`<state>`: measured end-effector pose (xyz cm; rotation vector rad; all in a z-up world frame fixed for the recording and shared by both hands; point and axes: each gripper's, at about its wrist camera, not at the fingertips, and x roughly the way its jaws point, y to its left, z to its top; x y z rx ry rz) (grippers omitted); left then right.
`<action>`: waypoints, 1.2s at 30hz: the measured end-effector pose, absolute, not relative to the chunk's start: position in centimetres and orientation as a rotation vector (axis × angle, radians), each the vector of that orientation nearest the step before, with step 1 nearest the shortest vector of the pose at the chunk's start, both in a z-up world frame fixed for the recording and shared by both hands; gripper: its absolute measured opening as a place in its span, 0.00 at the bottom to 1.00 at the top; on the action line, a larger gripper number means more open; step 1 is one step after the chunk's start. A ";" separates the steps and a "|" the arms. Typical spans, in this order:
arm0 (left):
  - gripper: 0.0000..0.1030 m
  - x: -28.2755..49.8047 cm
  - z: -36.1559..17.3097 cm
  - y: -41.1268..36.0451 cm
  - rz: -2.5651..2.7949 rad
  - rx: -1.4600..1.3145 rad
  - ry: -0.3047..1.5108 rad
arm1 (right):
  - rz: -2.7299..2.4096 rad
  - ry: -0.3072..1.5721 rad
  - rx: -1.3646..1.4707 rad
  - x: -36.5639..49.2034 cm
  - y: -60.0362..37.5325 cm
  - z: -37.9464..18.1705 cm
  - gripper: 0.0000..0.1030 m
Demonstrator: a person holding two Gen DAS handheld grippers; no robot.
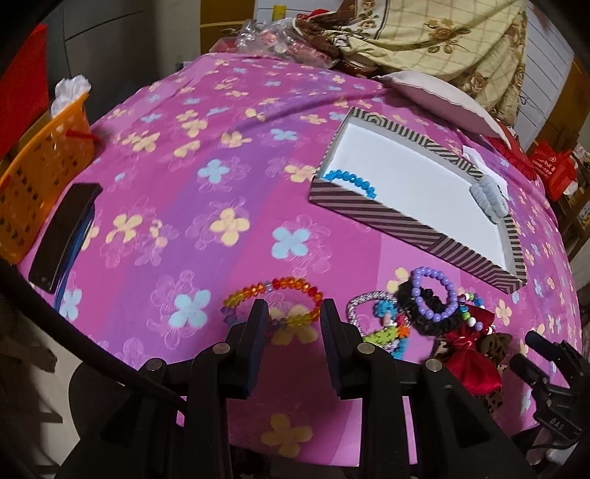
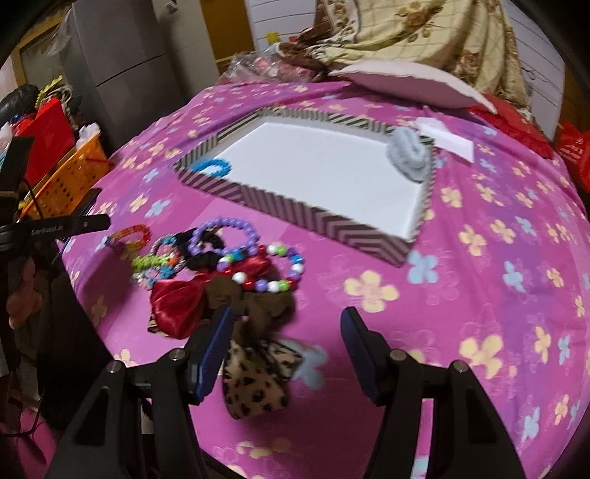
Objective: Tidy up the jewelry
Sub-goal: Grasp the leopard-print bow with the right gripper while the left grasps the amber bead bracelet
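A striped box [image 1: 372,215] [image 2: 324,221] with a white floor lies on the pink flowered cloth. It holds a blue bead bracelet [image 1: 352,179] [image 2: 212,167] and a grey scrunchie [image 1: 488,197] [image 2: 409,154]. A heap of jewelry lies in front: an orange-yellow bead bracelet [image 1: 273,294] [image 2: 129,235], a purple bead bracelet [image 1: 433,293] [image 2: 225,235], a multicolour bead bracelet [image 2: 273,272], a red bow [image 1: 470,361] [image 2: 180,298] and a leopard bow [image 2: 254,383]. My left gripper [image 1: 293,311] is open around the near side of the orange-yellow bracelet. My right gripper [image 2: 287,320] is open above the leopard bow.
An orange basket [image 1: 40,177] [image 2: 70,177] and a dark case [image 1: 64,235] sit at the left edge. A pink pillow [image 1: 438,99] [image 2: 409,83], a folded quilt [image 1: 442,33] and a white paper [image 2: 448,142] lie beyond the box.
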<state>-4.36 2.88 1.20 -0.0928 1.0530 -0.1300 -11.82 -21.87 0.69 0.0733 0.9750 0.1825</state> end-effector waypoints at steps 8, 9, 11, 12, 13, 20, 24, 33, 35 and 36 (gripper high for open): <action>0.29 -4.1 1.0 3.6 -0.119 -0.112 1.059 | 0.253 1.023 0.117 -10.1 -21.0 -1.6 0.35; 0.29 -4.1 1.0 3.7 -0.119 -0.114 1.059 | 0.266 1.020 0.137 -10.2 -21.2 -1.7 0.27; 0.29 -4.0 1.0 3.8 -0.114 -0.116 1.058 | 0.263 0.992 0.147 -10.5 -21.5 -1.5 0.23; 0.29 -4.0 0.9 4.0 -0.112 -0.117 1.057 | 0.260 0.980 0.144 -10.7 -21.6 -1.3 0.22; 0.29 -3.9 0.9 4.1 -0.109 -0.119 1.058 | 0.258 0.972 0.146 -10.9 -21.9 -1.0 0.21; 0.29 -3.8 0.7 4.8 -0.095 -0.139 1.061 | 0.204 0.943 0.146 -11.9 -24.3 0.3 0.20; 0.29 -3.9 0.6 5.3 -0.088 -0.145 1.066 | 0.176 0.926 0.145 -12.7 -25.6 1.1 0.20; 0.29 -3.9 0.1 6.8 -0.075 -0.179 1.086 | 0.055 0.921 0.167 -14.2 -29.9 1.3 0.20; 0.29 -3.9 -0.2 7.0 -0.084 -0.186 1.097 | 0.029 0.919 0.183 -14.5 -30.9 1.2 0.20; 0.29 -3.8 -0.3 7.0 -0.087 -0.187 1.101 | 0.022 0.918 0.195 -14.5 -31.4 1.2 0.20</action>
